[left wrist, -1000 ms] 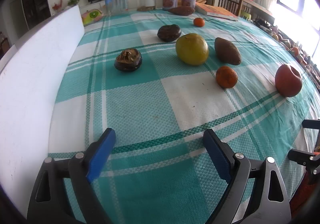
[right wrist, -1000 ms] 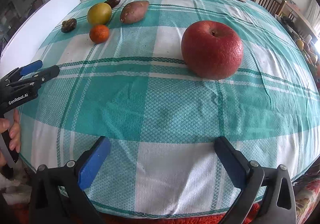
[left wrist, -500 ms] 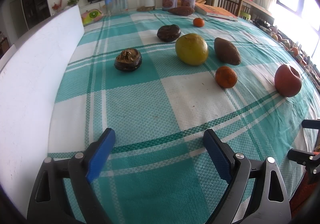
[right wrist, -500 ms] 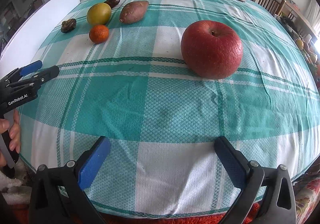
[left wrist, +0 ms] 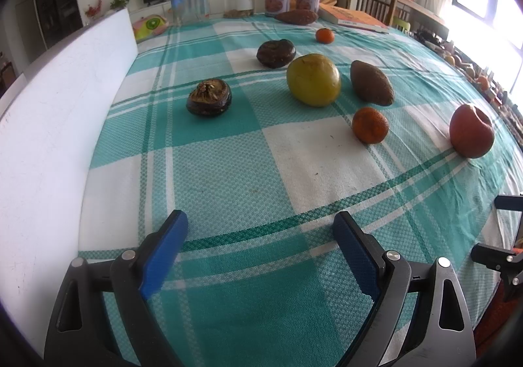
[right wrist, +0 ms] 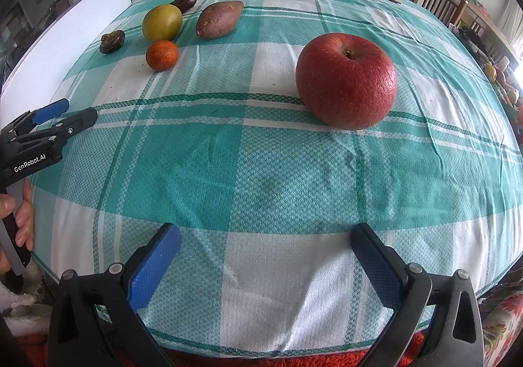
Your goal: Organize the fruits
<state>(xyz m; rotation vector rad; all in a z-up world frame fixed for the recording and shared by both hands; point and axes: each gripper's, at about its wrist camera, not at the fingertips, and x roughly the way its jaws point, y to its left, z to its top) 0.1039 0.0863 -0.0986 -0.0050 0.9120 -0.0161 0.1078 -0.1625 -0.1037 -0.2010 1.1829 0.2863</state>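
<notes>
We held both tools low over the near edge of the checked tablecloth [right wrist: 261, 170], nothing in either. The left gripper [left wrist: 261, 236] stood wide apart with only cloth between its blue pads, and the right gripper [right wrist: 264, 252] was spread just as wide and equally empty. From the right wrist view the red apple [right wrist: 346, 80] sat at about one o'clock, the nearest fruit, well apart from the others. At eleven o'clock lay a cluster: a small mandarin [right wrist: 161, 55], a yellow-green round fruit [right wrist: 161, 22] just beyond it, a sweet potato [right wrist: 219, 19] beside that, and a dark shrivelled fruit [right wrist: 112, 41] to the left. We judged the apple firm, fairly heavy and smooth, its skin slightly wrinkled; we would take it across its widest middle, pads level. The mandarin looked light and soft, so it wanted gentle pressure.
</notes>
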